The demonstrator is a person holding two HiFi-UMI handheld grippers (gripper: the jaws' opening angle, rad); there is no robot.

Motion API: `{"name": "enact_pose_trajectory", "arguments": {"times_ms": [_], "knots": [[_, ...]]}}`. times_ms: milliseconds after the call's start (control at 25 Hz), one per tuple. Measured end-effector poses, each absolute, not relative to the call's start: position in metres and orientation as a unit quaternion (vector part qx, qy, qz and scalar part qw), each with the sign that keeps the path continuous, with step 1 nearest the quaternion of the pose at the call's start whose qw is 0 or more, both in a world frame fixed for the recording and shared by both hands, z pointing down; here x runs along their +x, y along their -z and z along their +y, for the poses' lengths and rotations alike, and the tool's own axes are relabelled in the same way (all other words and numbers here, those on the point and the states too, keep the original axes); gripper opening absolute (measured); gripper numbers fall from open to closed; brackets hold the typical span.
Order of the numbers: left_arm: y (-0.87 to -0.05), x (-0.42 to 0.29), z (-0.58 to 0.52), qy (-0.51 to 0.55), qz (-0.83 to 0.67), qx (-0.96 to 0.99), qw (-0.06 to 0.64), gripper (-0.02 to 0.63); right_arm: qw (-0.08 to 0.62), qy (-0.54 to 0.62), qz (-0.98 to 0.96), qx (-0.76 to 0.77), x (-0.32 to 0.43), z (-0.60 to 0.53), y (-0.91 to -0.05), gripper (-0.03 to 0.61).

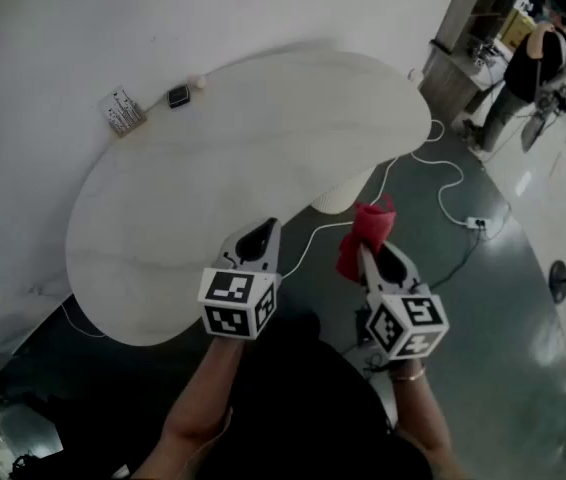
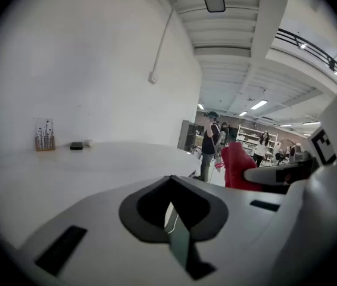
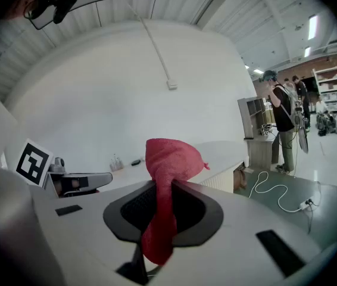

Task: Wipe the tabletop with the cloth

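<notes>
Off the 5 o'clock edge of the tabletop (image 1: 213,148), the right gripper (image 1: 367,253) squeezes the red cloth (image 1: 367,228) up in the air, the left gripper (image 1: 262,234) is pinched closed on nothing, and wiping likely starts by lowering the cloth toward 10 o'clock.

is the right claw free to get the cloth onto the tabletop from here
Probably yes: the right claw, shut on the red cloth, hangs just off the near edge of the tabletop, and nothing stands between them; the left claw is off to its side.
</notes>
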State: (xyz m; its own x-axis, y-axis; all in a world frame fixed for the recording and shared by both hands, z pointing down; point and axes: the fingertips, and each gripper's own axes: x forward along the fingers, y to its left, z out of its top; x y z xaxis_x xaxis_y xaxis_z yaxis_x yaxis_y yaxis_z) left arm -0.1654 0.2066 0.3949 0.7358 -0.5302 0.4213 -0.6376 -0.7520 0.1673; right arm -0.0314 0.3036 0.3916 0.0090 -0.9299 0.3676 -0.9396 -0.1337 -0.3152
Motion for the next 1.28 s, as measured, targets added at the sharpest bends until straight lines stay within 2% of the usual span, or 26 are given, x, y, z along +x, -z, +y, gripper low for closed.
{"name": "enact_pose_trajectory", "arguments": {"times_ms": [880,1280], "knots": [[-0.39,-0.125,0.197,-0.174,-0.327,0.919,0.139,0.002,-0.009,-0.248,-0.675,0.694,0.009,0.284,-0.385,0.063],[-0.399,-0.083,0.139,-0.181,-0.312,0.922,0.138,0.002,-0.009,-0.255,-0.664,0.703,0.045,0.235,-0.392,0.063]]}}
